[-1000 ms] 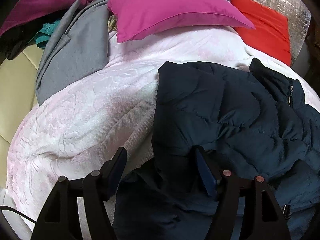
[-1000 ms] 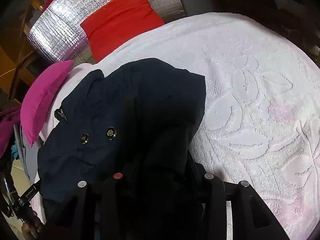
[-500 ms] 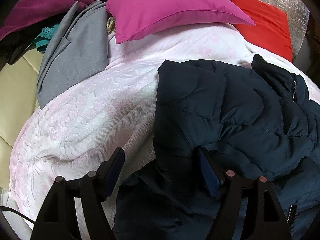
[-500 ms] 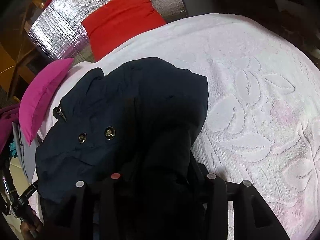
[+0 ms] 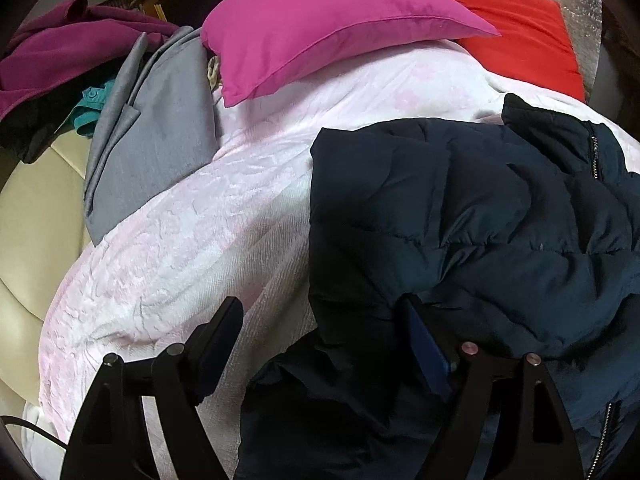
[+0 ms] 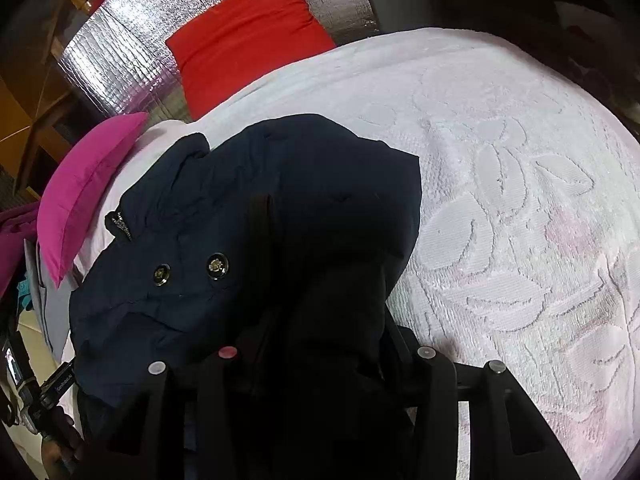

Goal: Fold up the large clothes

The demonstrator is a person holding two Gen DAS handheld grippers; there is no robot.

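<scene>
A dark navy puffer jacket (image 5: 460,216) lies bunched on a bed with a pale pink textured blanket (image 5: 192,248). My left gripper (image 5: 320,344) is open over the jacket's left edge; its right finger (image 5: 424,348) touches a fold, its left finger (image 5: 220,340) is over the blanket. In the right wrist view the jacket (image 6: 240,208) shows two metal snaps (image 6: 218,266). Dark fabric drapes over my right gripper (image 6: 312,344) and hides its fingertips, so its jaws cannot be read.
A magenta pillow (image 5: 328,24) and a red pillow (image 5: 520,32) lie at the head of the bed before a silver quilted panel (image 6: 132,56). A grey garment (image 5: 152,132), a purple one (image 5: 60,52) and a teal one (image 5: 94,108) lie at the left.
Both views have shifted slightly; the jacket sits a little lower and nearer in the left wrist view. No grasp change is visible.
</scene>
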